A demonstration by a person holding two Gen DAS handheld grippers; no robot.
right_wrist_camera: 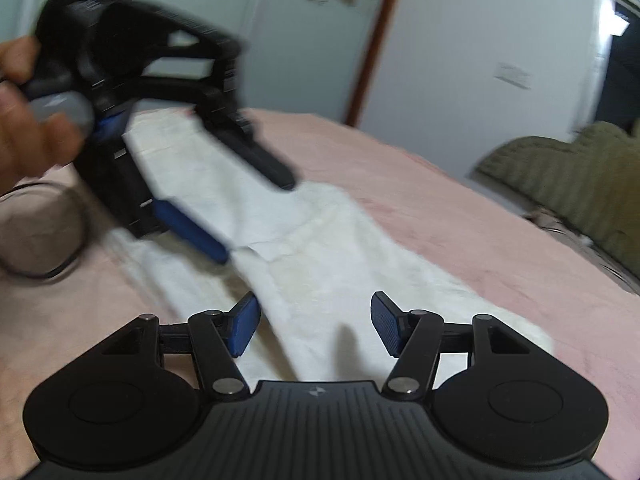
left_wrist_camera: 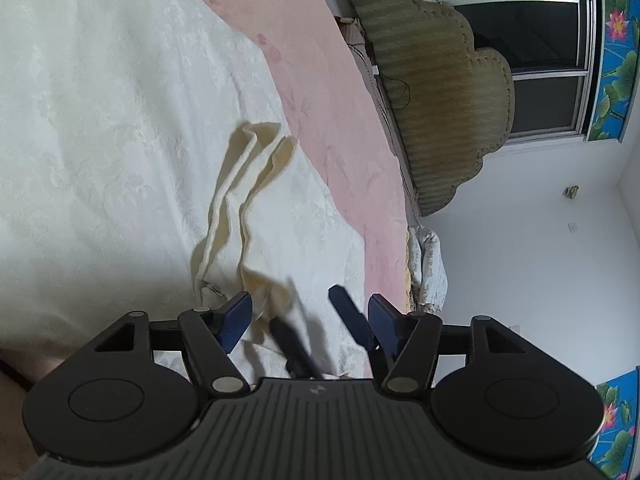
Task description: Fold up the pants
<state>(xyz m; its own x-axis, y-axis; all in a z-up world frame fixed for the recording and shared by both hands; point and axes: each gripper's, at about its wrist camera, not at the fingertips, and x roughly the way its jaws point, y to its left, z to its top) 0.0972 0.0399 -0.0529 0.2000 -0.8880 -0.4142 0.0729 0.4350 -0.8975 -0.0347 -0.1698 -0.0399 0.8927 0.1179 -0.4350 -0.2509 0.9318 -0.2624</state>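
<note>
The cream pants lie spread on a bed covered by a pink sheet. In the left wrist view, a crumpled fold of the cloth rises in ridges near the pants' edge, where the pink sheet begins. The left tongs stand apart with nothing pressed between the blue pads; the cloth lies below the gap. Two dark fingers of the right tongs, blurred, show inside that same gap, also spread apart over the cloth. In the right wrist view, the pants run as a long band from upper left to lower right across the pink sheet. The right tongs stand apart above the band, holding nothing. The left tongs appear at upper left, gripped by a hand, with jaws spread over the cloth. A green padded headboard stands at the bed's far end, beside a dark window.
</note>
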